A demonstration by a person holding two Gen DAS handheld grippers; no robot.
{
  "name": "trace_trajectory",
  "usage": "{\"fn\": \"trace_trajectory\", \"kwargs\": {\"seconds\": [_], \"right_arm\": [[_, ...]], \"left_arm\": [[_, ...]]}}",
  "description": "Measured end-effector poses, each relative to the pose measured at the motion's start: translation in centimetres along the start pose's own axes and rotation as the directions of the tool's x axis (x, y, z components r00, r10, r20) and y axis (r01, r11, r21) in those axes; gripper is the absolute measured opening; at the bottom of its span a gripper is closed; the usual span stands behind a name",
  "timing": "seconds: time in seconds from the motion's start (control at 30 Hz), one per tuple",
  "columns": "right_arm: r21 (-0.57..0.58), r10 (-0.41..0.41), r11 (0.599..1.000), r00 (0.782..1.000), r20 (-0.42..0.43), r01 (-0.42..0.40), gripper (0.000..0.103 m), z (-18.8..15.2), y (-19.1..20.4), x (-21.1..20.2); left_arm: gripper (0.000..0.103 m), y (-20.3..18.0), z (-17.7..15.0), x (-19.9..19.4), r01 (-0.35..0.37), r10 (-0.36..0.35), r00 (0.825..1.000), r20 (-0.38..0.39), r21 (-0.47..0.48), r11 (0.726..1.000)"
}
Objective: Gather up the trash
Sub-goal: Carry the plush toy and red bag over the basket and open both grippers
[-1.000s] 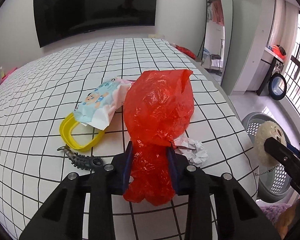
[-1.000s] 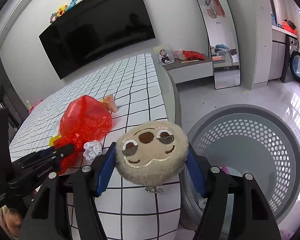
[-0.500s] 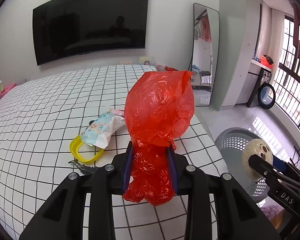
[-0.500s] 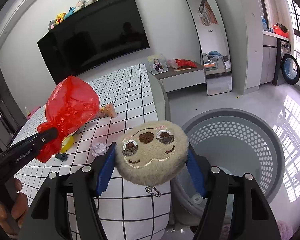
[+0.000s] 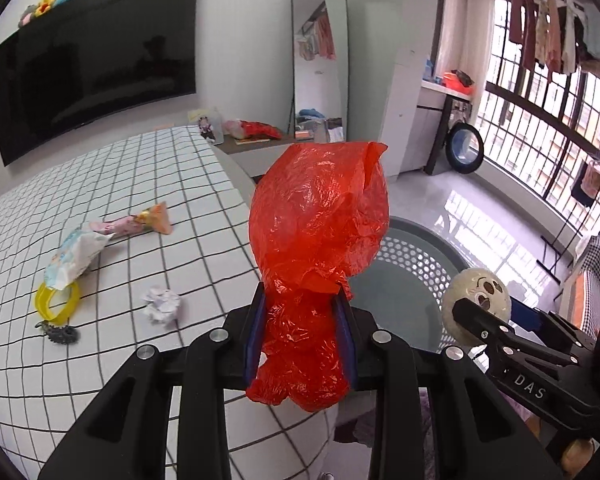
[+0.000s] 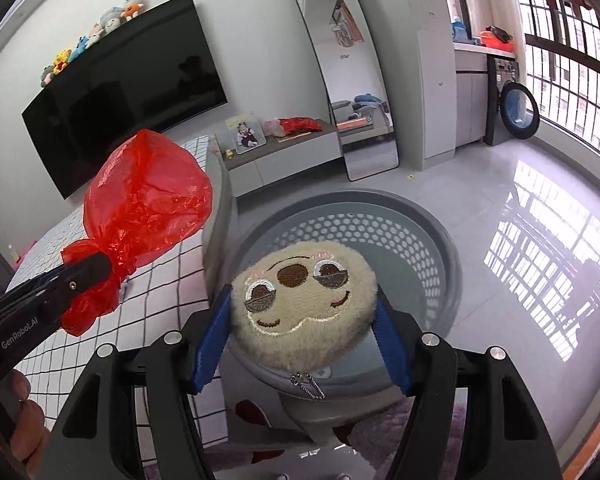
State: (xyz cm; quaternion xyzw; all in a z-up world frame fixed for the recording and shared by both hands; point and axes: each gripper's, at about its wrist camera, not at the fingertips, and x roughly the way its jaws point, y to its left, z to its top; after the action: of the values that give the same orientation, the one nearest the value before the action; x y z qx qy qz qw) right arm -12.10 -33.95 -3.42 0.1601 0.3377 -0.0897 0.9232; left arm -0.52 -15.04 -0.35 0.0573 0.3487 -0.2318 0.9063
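Both loads now carried off the bed (image 5: 148, 184) and out toward the basket (image 6: 416, 216) on the floor to its right; a second ago both hung over the checked cover. Left gripper (image 5: 302, 344) clenched on the neck of the red bag (image 5: 320, 220), puffed end up, now showing against the basket's near rim rather than over the trash. Right gripper (image 6: 304, 340) grasping the plush face (image 6: 306, 294) by its sides, jaws wide around it, now directly above the basket mouth instead of at the bed edge.

Meaning for the task: looks like the carry phase nearly done, release over the basket likely next, the plush better lined up than the bag.

Left behind on the bed: paper ball (image 5: 162, 304), wipes pack (image 5: 74, 258), yellow ring (image 5: 56, 300), snack wrapper (image 5: 140, 222) farther back, a small dark item near the ring. More trips probably needed.
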Motion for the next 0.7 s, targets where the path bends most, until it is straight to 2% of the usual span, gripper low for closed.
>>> {"fn": "trace_trajectory", "kwargs": {"seconds": [0.23,0.7], "right_arm": [[0.056,-0.028,0.998,1.0,-0.012,0.028,0.064,-0.4,-4.1,0.6],[0.096,-0.018,0.995,0.999,-0.047,0.022,0.064,0.0,-7.4,4.0]], "left_arm": [[0.031,-4.0,-0.3,3.8,0.032,-0.028,0.997,-0.068,0.06,0.998],[0.032,-6.6,-0.4,9.2,0.044,-0.024,0.987,-0.161,0.121,0.992]]}}
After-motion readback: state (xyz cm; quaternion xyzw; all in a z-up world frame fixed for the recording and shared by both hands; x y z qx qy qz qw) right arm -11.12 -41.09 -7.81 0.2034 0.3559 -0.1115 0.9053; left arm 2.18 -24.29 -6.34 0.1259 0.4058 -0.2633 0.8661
